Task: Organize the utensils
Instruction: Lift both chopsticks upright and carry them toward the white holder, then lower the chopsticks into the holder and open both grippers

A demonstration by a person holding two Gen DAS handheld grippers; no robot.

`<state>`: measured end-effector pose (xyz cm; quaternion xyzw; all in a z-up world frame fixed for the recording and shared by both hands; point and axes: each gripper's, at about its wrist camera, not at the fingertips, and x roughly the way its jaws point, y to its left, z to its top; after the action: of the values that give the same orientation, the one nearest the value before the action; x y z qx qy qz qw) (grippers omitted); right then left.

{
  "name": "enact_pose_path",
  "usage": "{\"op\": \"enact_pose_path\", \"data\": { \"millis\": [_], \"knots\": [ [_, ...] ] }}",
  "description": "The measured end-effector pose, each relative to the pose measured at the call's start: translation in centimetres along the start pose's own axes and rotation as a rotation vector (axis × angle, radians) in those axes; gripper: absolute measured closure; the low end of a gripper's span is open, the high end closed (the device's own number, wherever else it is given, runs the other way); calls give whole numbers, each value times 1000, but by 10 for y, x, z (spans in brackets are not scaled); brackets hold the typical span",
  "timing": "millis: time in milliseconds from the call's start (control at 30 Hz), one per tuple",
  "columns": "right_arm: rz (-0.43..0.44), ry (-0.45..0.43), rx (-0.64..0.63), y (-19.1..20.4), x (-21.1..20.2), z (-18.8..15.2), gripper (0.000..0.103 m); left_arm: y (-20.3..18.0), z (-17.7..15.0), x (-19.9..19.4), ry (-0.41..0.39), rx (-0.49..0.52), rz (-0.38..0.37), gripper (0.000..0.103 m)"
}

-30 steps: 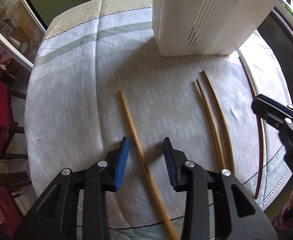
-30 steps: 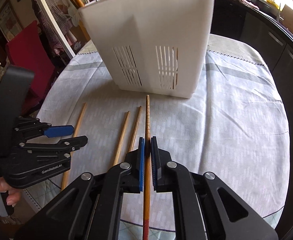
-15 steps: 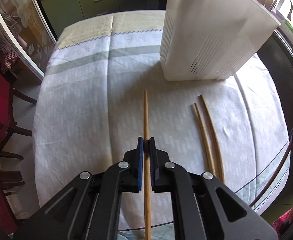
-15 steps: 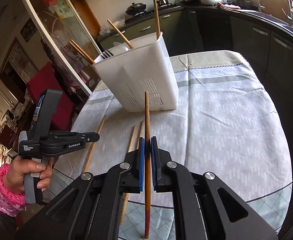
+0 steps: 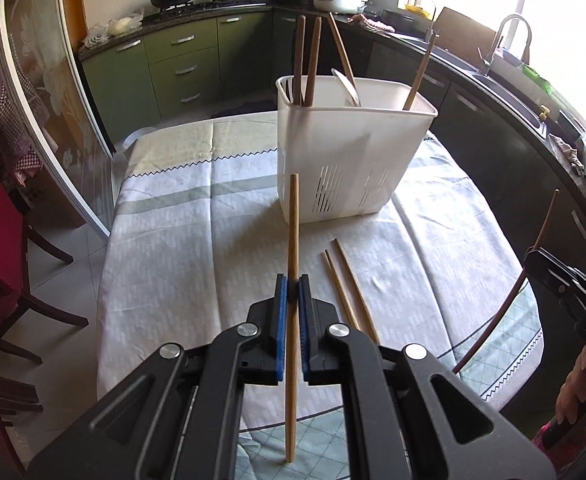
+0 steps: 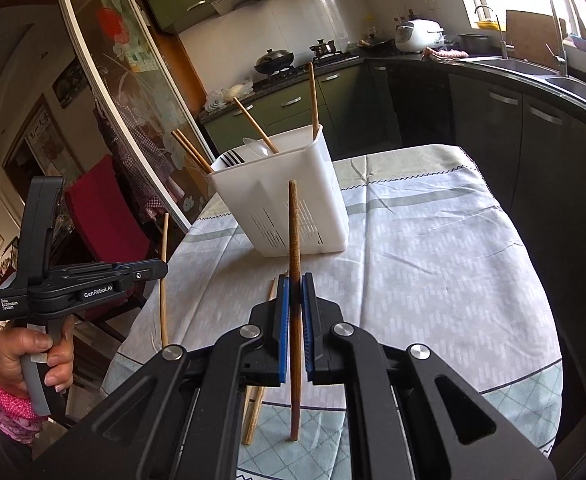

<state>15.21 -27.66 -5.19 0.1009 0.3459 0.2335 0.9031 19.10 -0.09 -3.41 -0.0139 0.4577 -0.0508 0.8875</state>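
Left wrist view: light chopstick (image 5: 292,264) clamped between the left gripper's (image 5: 292,292) blue pads, held above the tablecloth (image 5: 181,248), tip toward the white utensil caddy (image 5: 345,152). Right wrist view: darker chopstick (image 6: 294,256) pinched the same way in the right gripper (image 6: 295,292), also off the table. Both sets of jaws clenched on their sticks. Caddy upright mid-table, several chopsticks, a fork and a white spoon already inside. Two loose chopsticks (image 5: 347,288) lie side by side on the cloth between the grippers, near the caddy. Hand (image 6: 33,354) in a pink sleeve grips the left tool's handle
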Motion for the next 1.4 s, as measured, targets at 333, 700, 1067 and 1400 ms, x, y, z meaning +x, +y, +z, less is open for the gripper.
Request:
{"op": "enact_pose_path", "data": {
  "millis": [333, 700, 1067, 1400],
  "knots": [
    [-31, -30, -39, 4, -10, -7, 96, -10, -26, -51, -146, 33, -16, 98],
    [-25, -32, -66, 13, -13, -7, 96, -22, -47, -82, -231, 70, -24, 98],
    [-20, -24, -107, 29, -6, -2, 96, -20, -45, -82, -242, 68, -45, 98],
    [-10, -52, -163, 47, -8, 19, 96, -19, -34, -87, -265, 64, -71, 98]
  ]
}}
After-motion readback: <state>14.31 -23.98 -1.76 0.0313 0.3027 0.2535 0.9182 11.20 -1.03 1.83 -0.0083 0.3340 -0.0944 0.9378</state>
